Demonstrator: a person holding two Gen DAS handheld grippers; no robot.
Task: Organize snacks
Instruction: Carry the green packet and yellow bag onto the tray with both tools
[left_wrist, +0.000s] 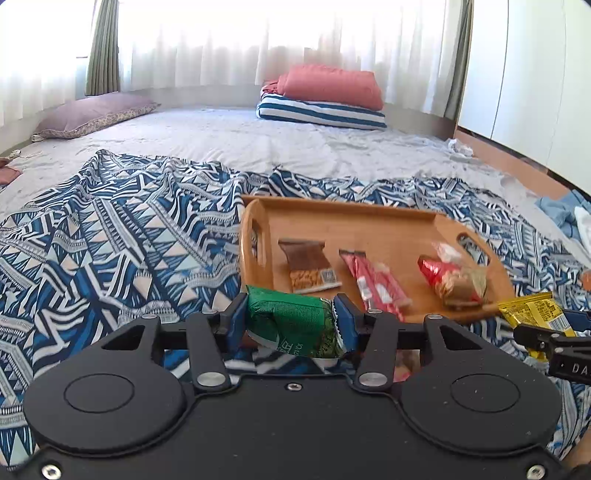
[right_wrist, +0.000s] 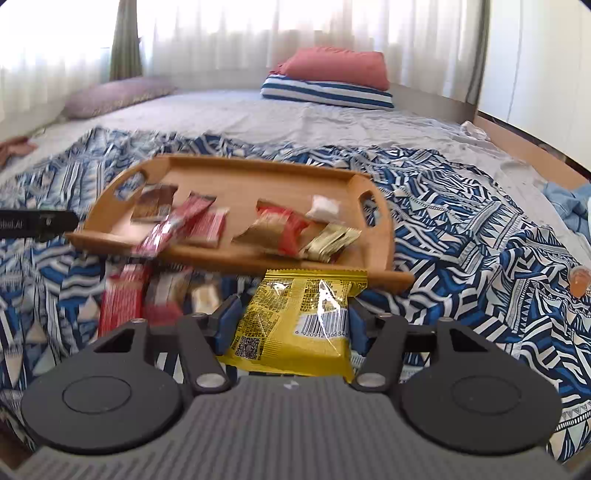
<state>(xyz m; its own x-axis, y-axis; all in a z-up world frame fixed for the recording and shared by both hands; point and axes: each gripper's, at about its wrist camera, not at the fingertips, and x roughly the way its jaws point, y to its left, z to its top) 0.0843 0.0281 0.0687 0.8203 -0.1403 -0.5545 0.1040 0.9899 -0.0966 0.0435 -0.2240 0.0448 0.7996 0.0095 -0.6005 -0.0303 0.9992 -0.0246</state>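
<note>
A wide bed filled the room, its pale sheet half covered by a blue-and-white patterned spread. At the far end lay a striped folded blanket with a salmon pillow on top of it, and a mauve pillow sat off to the left near the curtains.

On the spread rested a wooden tray with cut-out handles at both ends. Inside it lay a brown snack packet near the left handle, a pair of red stick packs just beside it, and a red-and-clear cookie bag toward the right handle. From the right wrist view a small gold packet lay touching the cookie bag, with a white packet just behind. More red wrappers lay loose on the spread in front of the tray, too blurred to make out.

The left gripper had its blue pads pressed against both sides of a green snack packet, holding it just short of the tray's near left corner. The right gripper was clamped on a yellow snack packet, barcode side up, held in front of the tray's near rim.
</note>
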